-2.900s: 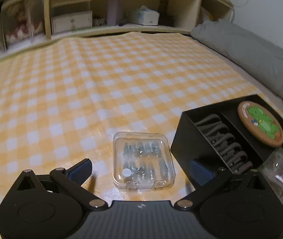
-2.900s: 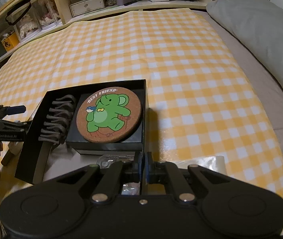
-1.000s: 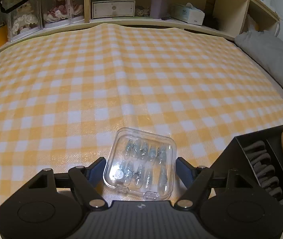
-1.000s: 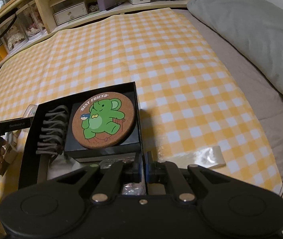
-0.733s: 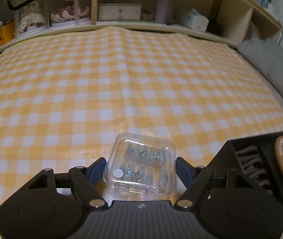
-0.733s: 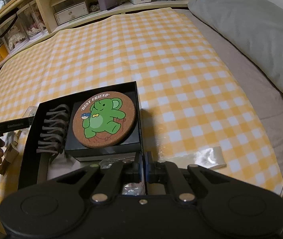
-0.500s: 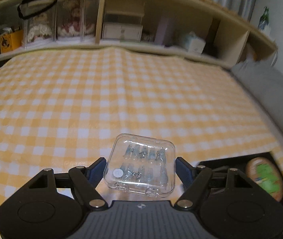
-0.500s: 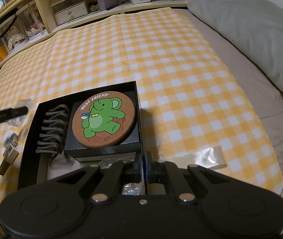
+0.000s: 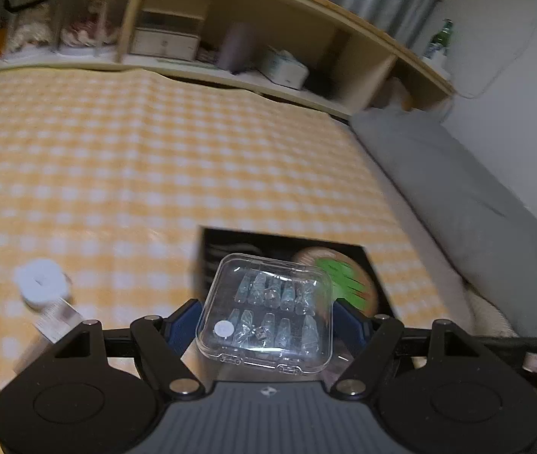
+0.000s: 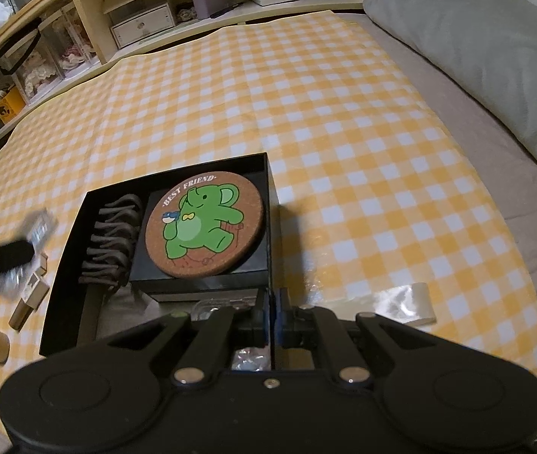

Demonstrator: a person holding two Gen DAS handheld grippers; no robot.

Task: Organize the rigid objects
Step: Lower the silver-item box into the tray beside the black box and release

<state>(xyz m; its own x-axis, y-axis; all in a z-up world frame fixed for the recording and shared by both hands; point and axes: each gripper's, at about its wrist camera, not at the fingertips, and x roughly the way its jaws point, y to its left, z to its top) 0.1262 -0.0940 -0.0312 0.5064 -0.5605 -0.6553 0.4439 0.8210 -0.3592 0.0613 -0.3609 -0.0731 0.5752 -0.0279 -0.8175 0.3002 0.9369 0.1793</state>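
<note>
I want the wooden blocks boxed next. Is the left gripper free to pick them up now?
Probably not: the left gripper is already shut on the clear plastic case, so it must set that down before reaching the wooden blocks beside the black box.

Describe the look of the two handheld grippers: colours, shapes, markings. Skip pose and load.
Both are matte black plastic. The left gripper has two round housings, angled linkage arms with silver pivot pins, a ribbed grey centre plate bearing a small logo, and blue finger pads. The right gripper has the same round housings, linkages, silver pins and blue pads, plus a centre screw. No cables or sleeves are clearly visible.
</note>
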